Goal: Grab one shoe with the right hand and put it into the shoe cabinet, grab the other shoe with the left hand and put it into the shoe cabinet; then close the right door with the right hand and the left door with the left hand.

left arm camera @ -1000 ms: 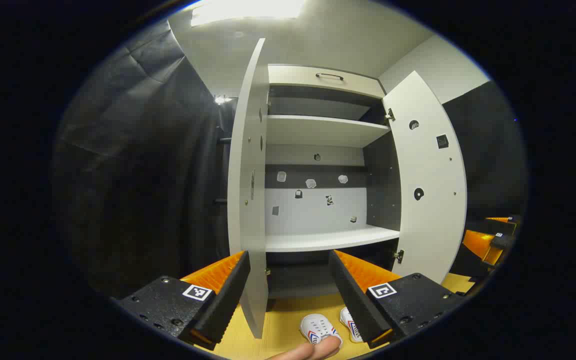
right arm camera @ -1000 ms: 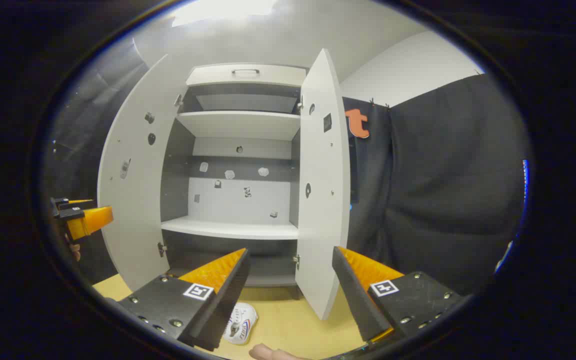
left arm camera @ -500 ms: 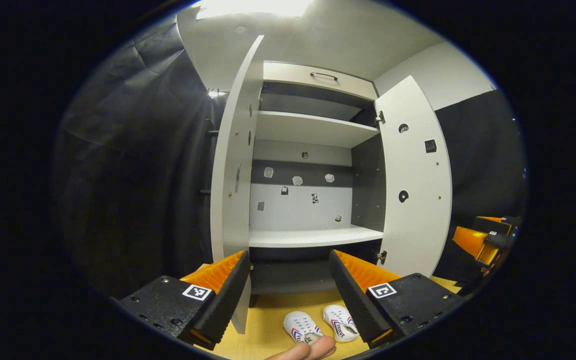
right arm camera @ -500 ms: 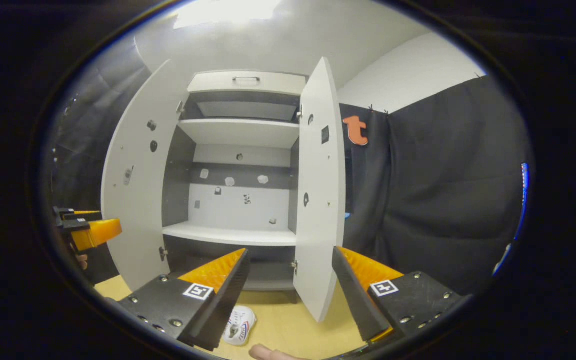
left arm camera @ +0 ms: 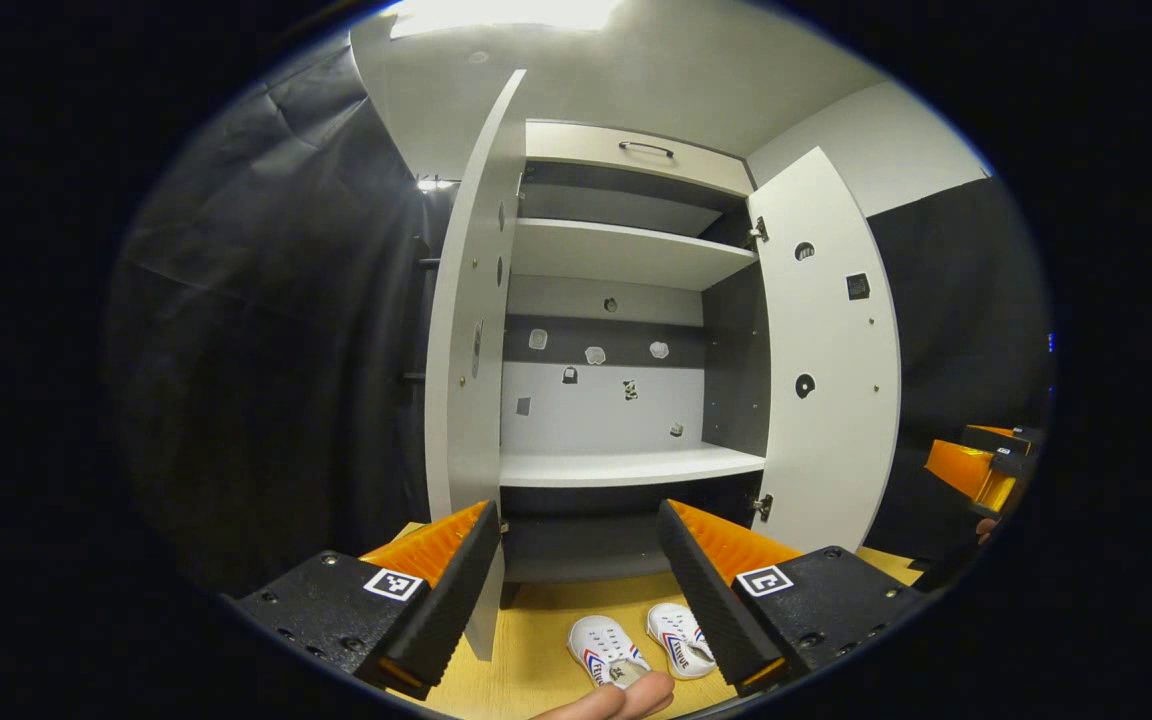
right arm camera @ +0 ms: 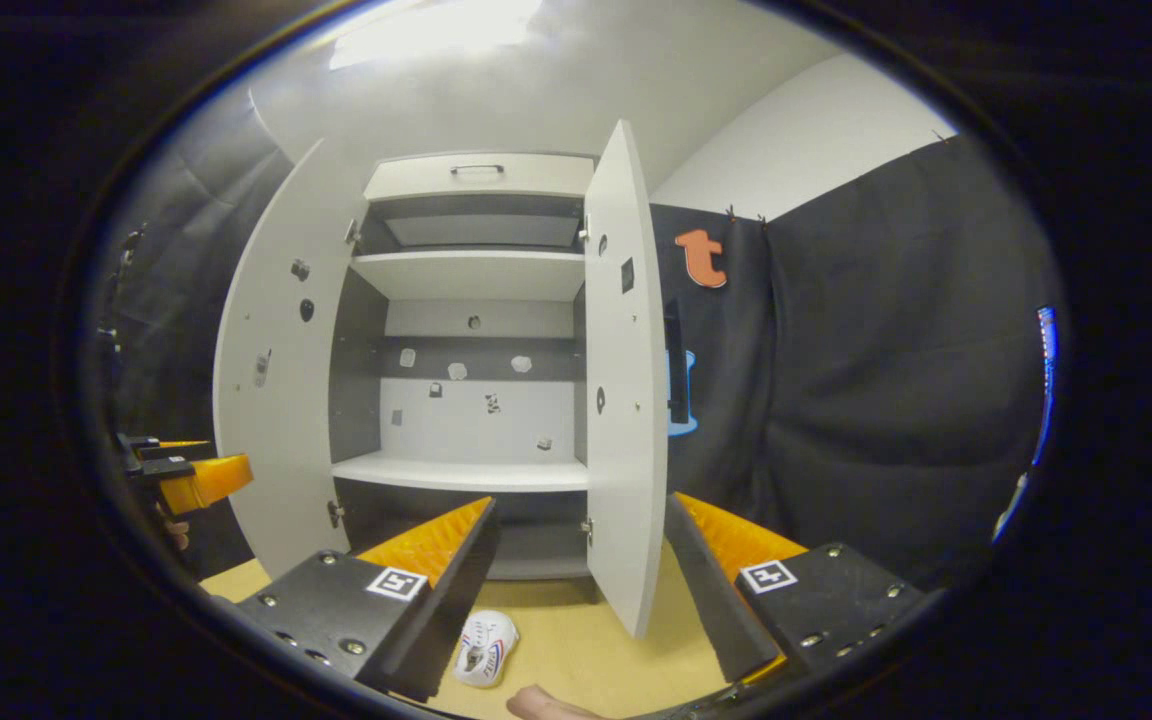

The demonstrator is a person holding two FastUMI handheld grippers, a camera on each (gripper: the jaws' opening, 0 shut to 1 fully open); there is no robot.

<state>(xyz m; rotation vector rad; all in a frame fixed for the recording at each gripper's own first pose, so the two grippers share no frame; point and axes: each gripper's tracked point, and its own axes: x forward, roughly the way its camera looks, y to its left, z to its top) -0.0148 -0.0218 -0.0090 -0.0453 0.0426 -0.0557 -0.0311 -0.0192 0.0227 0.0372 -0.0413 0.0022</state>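
You're pulling both grippers back and tilting them slightly down: versus a second ago the tall white two-door shoe cabinet (left arm camera: 626,330) is sitting a bit smaller and higher ahead of your left gripper (left arm camera: 576,590), and both small white shoes with red-blue stripes (left arm camera: 604,648) are now showing whole on the yellow wooden floor (left arm camera: 546,610), low between its fingers; before, they were half cut off. The left gripper is gaping wide with nothing between its fingers.

Your right gripper (right arm camera: 581,590) is likewise spread and carrying nothing. The one white shoe (right arm camera: 486,648) it sees lies just inside its left finger, clearer of that finger than a second ago. The right door's (right arm camera: 626,400) edge is standing dead ahead between the fingers.

Meaning: no shoe grabbed yet, both doors still open, shelves bare. You're lining up for the first pick, I'd judge.
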